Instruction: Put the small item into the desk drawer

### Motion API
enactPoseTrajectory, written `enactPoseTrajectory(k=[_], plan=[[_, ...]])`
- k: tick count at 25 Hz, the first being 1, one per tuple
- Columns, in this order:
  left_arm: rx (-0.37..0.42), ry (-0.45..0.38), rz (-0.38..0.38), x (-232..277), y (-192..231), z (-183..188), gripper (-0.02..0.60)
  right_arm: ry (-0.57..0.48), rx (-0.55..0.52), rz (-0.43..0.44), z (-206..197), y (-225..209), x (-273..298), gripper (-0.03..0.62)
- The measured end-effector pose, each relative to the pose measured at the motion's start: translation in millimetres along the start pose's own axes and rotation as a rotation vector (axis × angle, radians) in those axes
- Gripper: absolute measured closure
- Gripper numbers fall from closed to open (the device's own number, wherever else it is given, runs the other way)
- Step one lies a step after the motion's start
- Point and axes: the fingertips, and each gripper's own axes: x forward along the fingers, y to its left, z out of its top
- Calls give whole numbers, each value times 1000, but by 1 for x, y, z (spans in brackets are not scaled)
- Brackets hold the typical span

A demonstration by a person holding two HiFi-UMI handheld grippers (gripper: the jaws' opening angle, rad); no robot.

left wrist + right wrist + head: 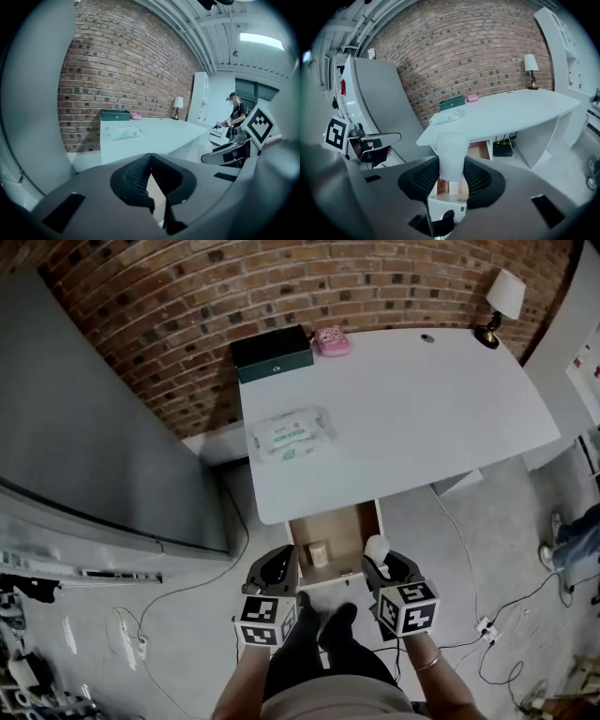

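You hold both grippers low in front of your body, side by side and tilted downward toward the open desk drawer [344, 524], your forearms reaching in from the bottom edge of the head view. Your left gripper [282, 564] sits at the drawer's left front corner, its jaws closed tip to tip with nothing between them. Your right gripper [379, 565] sits at the drawer's right front corner, its pads pressed on either side of a small white item [377, 547] that stands up out of the jaws, above the drawer's front edge.

Your hands are mostly covered by the marker cubes. The item's lower end is buried between the pads, and its frosted surface does not show what it is. The grippers cover most of the drawer's front edge. A small light object [319, 553] lies inside the drawer, too small to identify. In the left gripper view, the drawer shows only as a sliver below the closed tips.
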Motion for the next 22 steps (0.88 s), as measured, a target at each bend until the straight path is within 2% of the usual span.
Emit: enactPoseTrajectory(k=[6,13,22], plan=[[-66,-9,85,-22,36,-19,561,81,-46,41,-18,23,33,427],[-123,-12,148,-34,75,-48,561,144,-83,37,-44,35,73,427],[-167,15,170,-40,101,-85,561,203,-97,28,-75,40,111,427]])
